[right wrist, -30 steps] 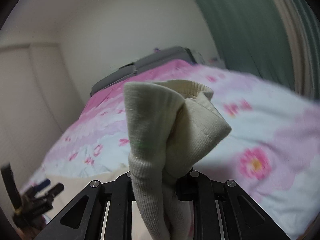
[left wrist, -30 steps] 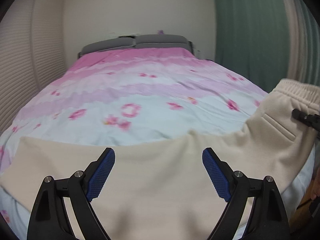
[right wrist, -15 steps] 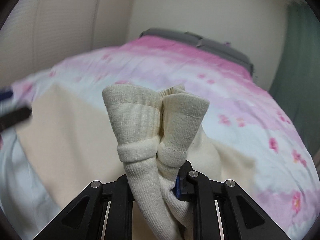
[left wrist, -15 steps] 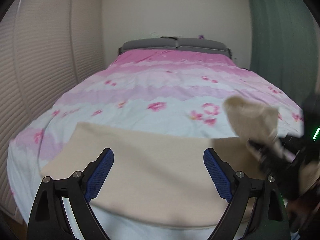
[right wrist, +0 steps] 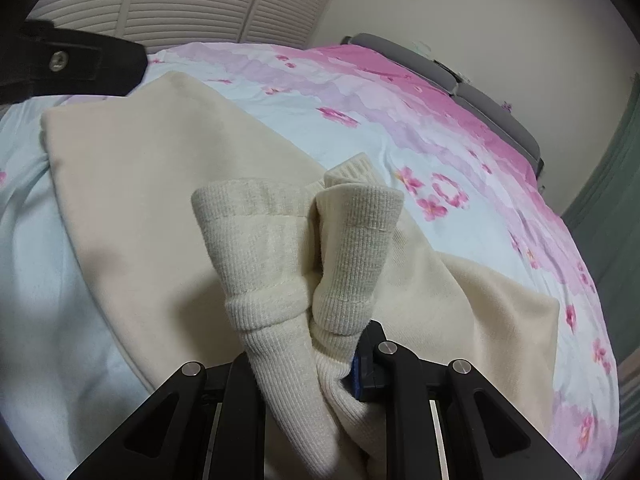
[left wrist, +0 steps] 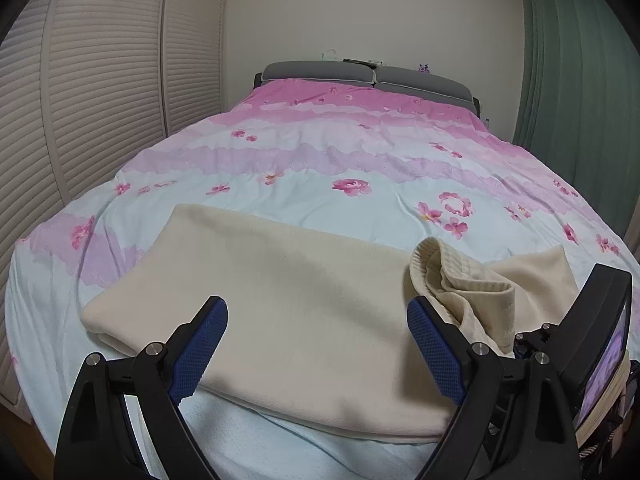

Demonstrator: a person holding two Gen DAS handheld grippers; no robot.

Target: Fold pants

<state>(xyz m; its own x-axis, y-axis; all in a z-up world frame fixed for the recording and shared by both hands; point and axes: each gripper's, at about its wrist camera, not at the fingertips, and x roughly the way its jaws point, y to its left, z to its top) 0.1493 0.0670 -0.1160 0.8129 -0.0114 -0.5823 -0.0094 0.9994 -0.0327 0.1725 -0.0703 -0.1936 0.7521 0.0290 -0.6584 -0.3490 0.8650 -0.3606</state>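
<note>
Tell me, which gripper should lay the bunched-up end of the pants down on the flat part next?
Probably the right gripper. It is shut on the ribbed cuffs of the pants, above the flat folded part. The left gripper is open and holds nothing.

Dim, soft indoor light; fisheye-warped edges.

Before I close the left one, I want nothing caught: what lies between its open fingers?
In the left wrist view, only the flat cream pants lie between the left hand-held gripper's fingers; the ribbed cuffs sit right of them.
</note>
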